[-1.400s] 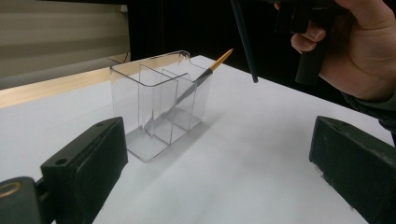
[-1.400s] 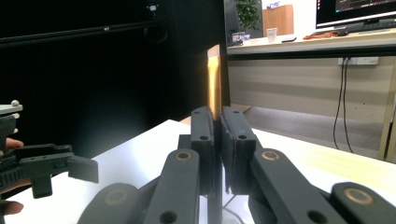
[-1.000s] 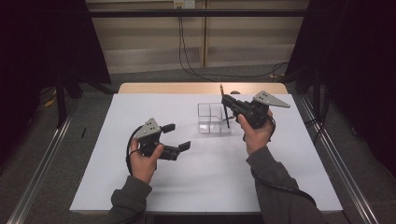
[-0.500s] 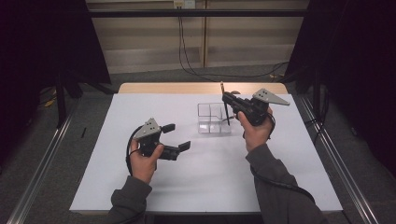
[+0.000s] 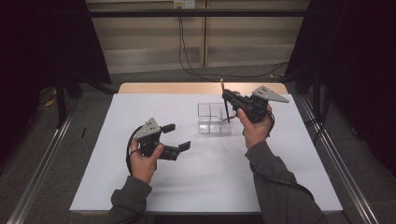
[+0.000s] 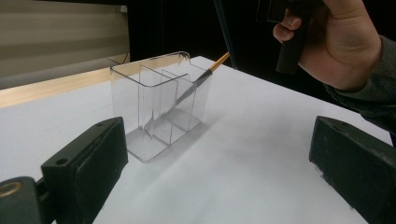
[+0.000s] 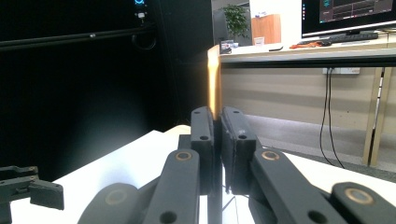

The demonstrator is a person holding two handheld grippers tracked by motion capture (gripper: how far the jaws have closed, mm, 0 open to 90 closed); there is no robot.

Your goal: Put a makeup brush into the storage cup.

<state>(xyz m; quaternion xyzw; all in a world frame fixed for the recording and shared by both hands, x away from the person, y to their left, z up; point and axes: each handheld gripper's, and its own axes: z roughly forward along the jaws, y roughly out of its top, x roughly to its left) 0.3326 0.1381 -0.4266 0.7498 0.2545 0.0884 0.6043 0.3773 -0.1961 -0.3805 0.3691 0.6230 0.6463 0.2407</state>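
A clear plastic organiser (image 5: 210, 122) (image 6: 159, 102) with dividers stands at the table's middle back. A slim brush (image 6: 196, 81) with a wood-coloured handle leans inside it. My right gripper (image 5: 229, 96) (image 7: 217, 126) is shut on a thin stick (image 5: 227, 109), held upright at the organiser's right side. The stick's wood-coloured end (image 7: 214, 79) pokes up above the jaws and its dark length hangs below. My left gripper (image 5: 176, 136) (image 6: 219, 177) rests low on the table, left of the organiser. It is open, with nothing between its fingers.
A white sheet covers the table (image 5: 112, 130), with a wooden strip (image 5: 159, 87) along the far edge. Metal rails run down both sides of the table. The left gripper (image 7: 28, 186) appears at the lower left of the right gripper view.
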